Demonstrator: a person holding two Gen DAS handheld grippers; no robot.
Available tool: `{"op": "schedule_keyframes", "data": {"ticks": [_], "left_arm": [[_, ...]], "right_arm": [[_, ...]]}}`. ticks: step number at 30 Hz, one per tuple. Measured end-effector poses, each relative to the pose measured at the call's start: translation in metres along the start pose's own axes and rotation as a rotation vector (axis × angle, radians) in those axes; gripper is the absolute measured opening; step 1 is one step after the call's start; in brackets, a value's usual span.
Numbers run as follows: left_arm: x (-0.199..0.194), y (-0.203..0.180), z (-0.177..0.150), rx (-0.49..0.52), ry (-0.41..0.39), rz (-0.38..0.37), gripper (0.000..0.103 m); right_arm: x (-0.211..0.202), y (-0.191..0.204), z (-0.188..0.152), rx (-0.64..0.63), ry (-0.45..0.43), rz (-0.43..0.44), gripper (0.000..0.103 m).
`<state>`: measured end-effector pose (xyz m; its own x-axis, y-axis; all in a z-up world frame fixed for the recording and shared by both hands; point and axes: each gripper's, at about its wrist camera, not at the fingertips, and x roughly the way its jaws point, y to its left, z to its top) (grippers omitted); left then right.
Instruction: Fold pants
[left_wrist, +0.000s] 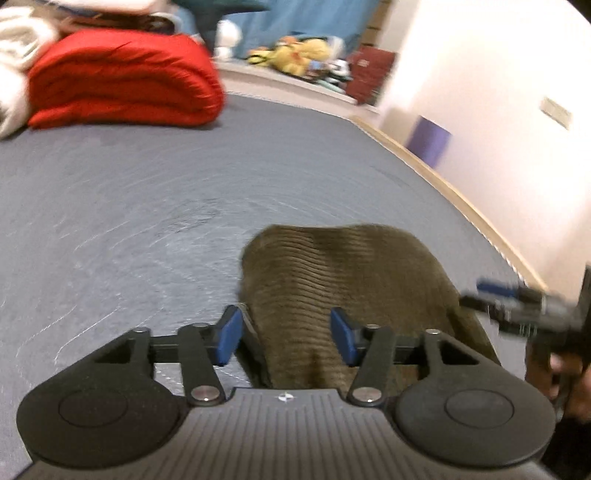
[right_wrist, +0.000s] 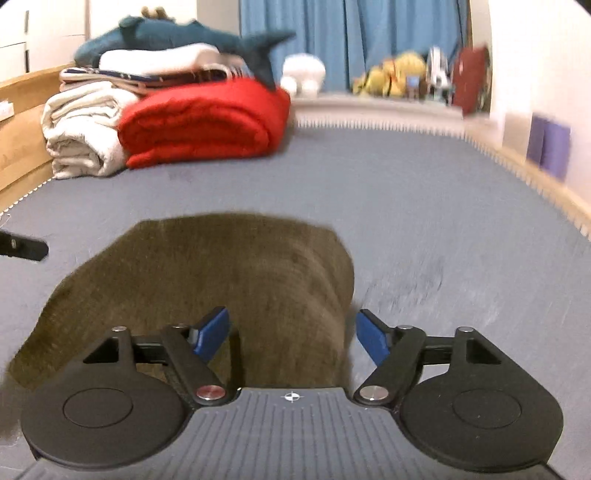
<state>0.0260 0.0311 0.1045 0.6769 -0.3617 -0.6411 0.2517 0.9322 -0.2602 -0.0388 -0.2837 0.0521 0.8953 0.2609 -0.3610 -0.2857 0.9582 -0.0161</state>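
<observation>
Olive-brown corduroy pants (left_wrist: 351, 277) lie folded in a compact bundle on the grey-blue bed sheet (left_wrist: 129, 206). My left gripper (left_wrist: 287, 338) hovers over the bundle's near left part. Its blue pads stand apart, and the left pad sits at the cloth's left edge without pinching it. My right gripper (right_wrist: 291, 336) stands wide open over the right edge of the pants (right_wrist: 221, 266), with the cloth under and between its pads but not squeezed. The right gripper's blurred fingers (left_wrist: 495, 290) show at the right of the left wrist view, beside a hand.
A folded red blanket (right_wrist: 199, 122) and white blankets (right_wrist: 81, 125) are stacked at the far left, with a shark plush (right_wrist: 177, 35) on top. Yellow toys (right_wrist: 399, 72) sit on the sill under a blue curtain (right_wrist: 369, 33). The wooden bed edge (left_wrist: 454, 192) and a wall run along the right.
</observation>
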Motion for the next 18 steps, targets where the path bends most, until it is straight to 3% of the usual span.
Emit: {"op": "schedule_keyframes", "data": {"ticks": [2,6,9,11,12,14,16,18], "left_arm": [[-0.001,-0.012,-0.005,0.060,-0.001,-0.017,0.048],[0.007,-0.030,-0.017,0.162,0.014,-0.030,0.032],[0.015,-0.034,-0.023,0.201,0.033,-0.038,0.028],[0.026,-0.033,-0.026,0.216,0.084,-0.017,0.028],[0.036,-0.029,-0.030,0.212,0.143,0.025,0.023],[0.053,-0.017,-0.036,0.171,0.214,0.083,0.022],[0.051,-0.011,-0.032,0.128,0.206,0.052,0.020],[0.048,-0.010,-0.029,0.106,0.190,0.054,0.018]], "right_arm": [[-0.007,0.002,0.002,-0.001,-0.046,0.019,0.078],[-0.014,0.011,0.007,-0.062,-0.082,0.136,0.078],[-0.017,0.020,0.003,-0.146,-0.086,0.207,0.080],[-0.021,0.021,0.004,-0.177,-0.077,0.256,0.080],[-0.025,0.018,0.002,-0.186,-0.068,0.272,0.080],[-0.020,0.017,-0.001,-0.205,-0.015,0.295,0.081],[-0.003,0.018,-0.009,-0.250,0.117,0.279,0.082],[0.007,0.025,-0.023,-0.357,0.177,0.220,0.082]]}}
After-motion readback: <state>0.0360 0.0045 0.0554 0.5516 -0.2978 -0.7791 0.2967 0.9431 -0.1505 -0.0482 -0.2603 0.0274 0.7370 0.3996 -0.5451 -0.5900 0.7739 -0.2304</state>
